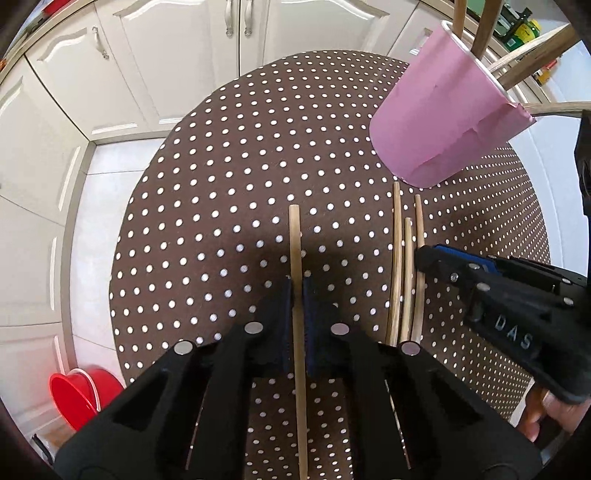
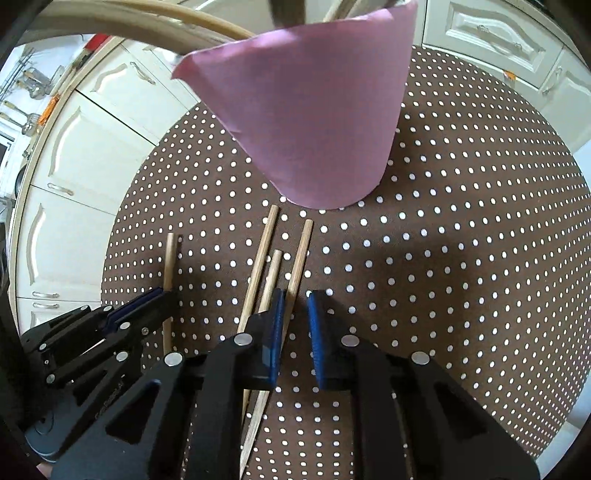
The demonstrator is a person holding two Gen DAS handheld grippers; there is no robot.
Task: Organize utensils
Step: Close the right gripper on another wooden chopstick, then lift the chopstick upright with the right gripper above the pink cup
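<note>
Pink cup (image 1: 443,118) holding wooden utensils (image 1: 532,59) near the table (image 1: 221,166) far edge; left hand-held gripper (image 1: 297,295) clamped on one chopstick (image 1: 295,240), right hand-held gripper (image 2: 295,314) closing around another chopstick (image 2: 301,258), open cloth leftward.

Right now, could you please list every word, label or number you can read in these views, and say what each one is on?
"DAS": raised letters on the black body of the right gripper, in the left wrist view; any further letters are cut off.
Embossed lettering on the left gripper body, in the right wrist view: too dark and blurred to read.
Bottles on the far shelf: labels too small to read.
</note>
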